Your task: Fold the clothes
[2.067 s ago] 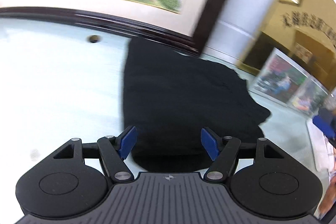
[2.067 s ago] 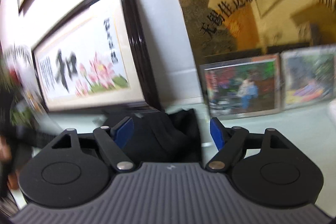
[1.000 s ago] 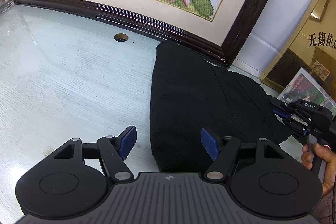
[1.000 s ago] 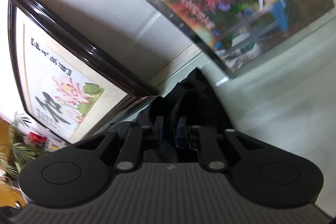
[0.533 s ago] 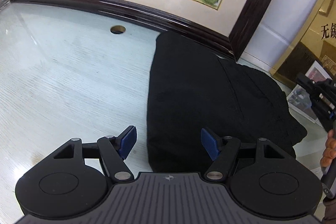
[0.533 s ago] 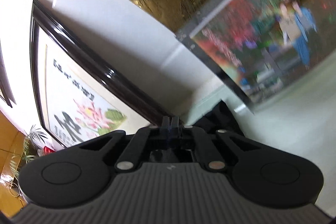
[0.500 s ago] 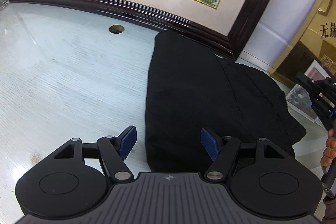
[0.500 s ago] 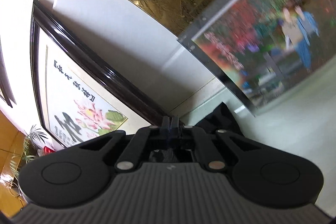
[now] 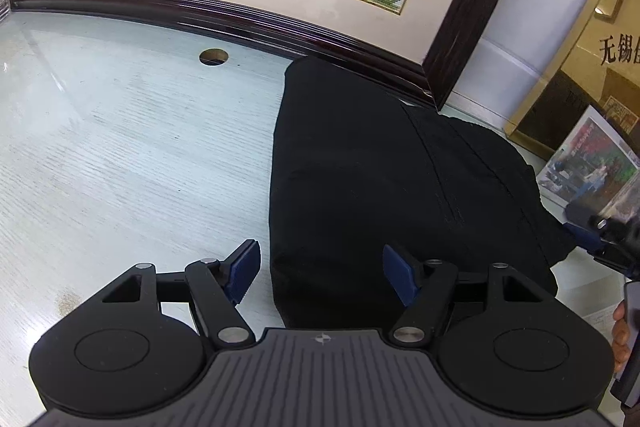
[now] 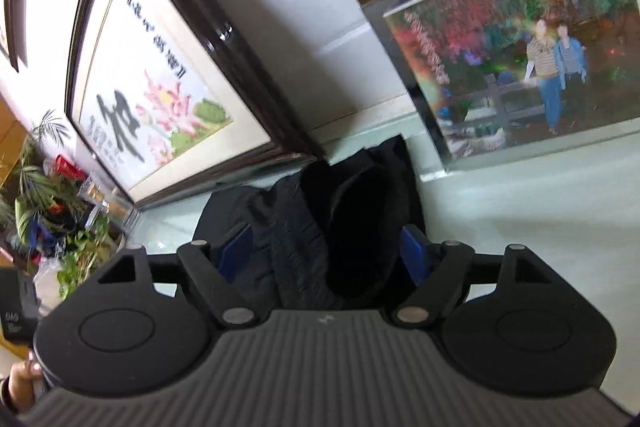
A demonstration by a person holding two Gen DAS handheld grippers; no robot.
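Two grippers are over one black piece of clothing (image 9: 384, 195) that lies folded on a pale table (image 9: 120, 155). The clothing lies flat, with its far end touching the bottom of a big dark picture frame (image 9: 452, 39). Inside the frame are pink flowers and green leaves.

The left gripper (image 9: 320, 273) is wide open. Its blue fingertips (image 9: 242, 269) are far apart and hold nothing. One fingertip is over the bare table just beside the near left edge of the clothing. The other is over the black cloth. I cannot tell if they touch the table or the cloth.

The right gripper (image 10: 324, 251) is open too, and it holds nothing. Its blue pads (image 10: 414, 253) sit on each side of a bunched, wrinkled end of the black clothing (image 10: 320, 227). The cloth fills the gap between them, but the pads are not squeezing it.

From the left wrist view, the right gripper shows at the right edge, blurry, next to the right side of the clothing.

A small round hole (image 9: 214, 57) is in the table near the frame. A photo in a clear stand (image 10: 516, 51) sits on the table to the right of the clothing. Green plants (image 10: 52, 195) stand at the far left. A gold plaque (image 9: 592, 51) leans near the wall.
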